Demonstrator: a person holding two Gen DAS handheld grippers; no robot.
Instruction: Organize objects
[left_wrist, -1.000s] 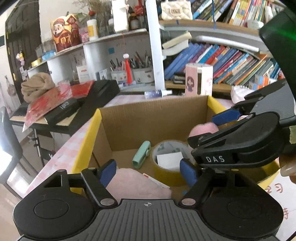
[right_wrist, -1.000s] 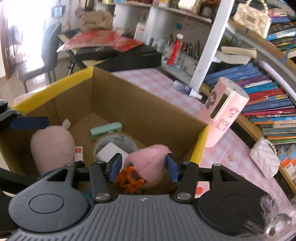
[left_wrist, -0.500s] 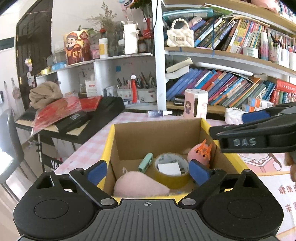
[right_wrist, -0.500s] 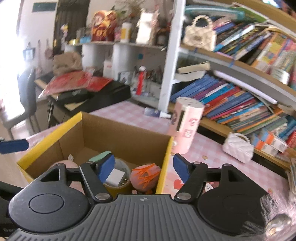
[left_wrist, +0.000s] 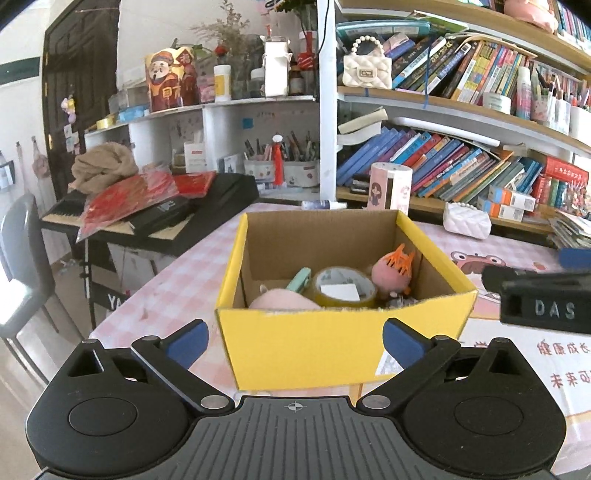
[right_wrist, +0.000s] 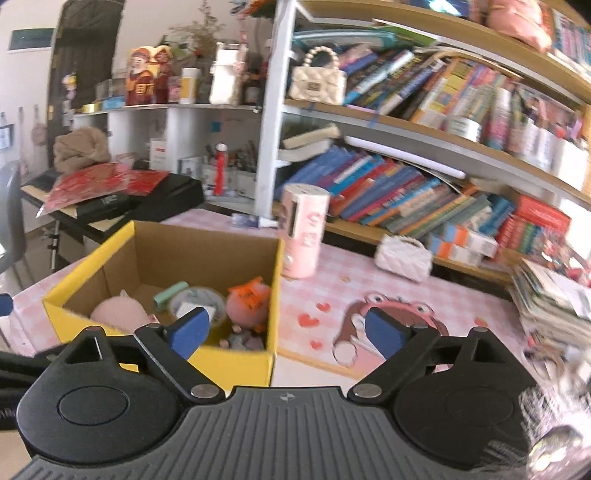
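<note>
Both grippers back from the box (left_wrist: 306, 350), its floor mostly hidden.

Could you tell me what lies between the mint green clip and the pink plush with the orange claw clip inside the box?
The tape roll, seen in both wrist views.

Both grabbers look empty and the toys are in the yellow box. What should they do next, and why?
Probably swing the right gripper toward the white quilted pouch on the pink checked table. Both it and the left gripper stand open with nothing between the pads. The yellow box already holds the pink plush, tape roll and orange clip, while the pouch lies outside it.
</note>
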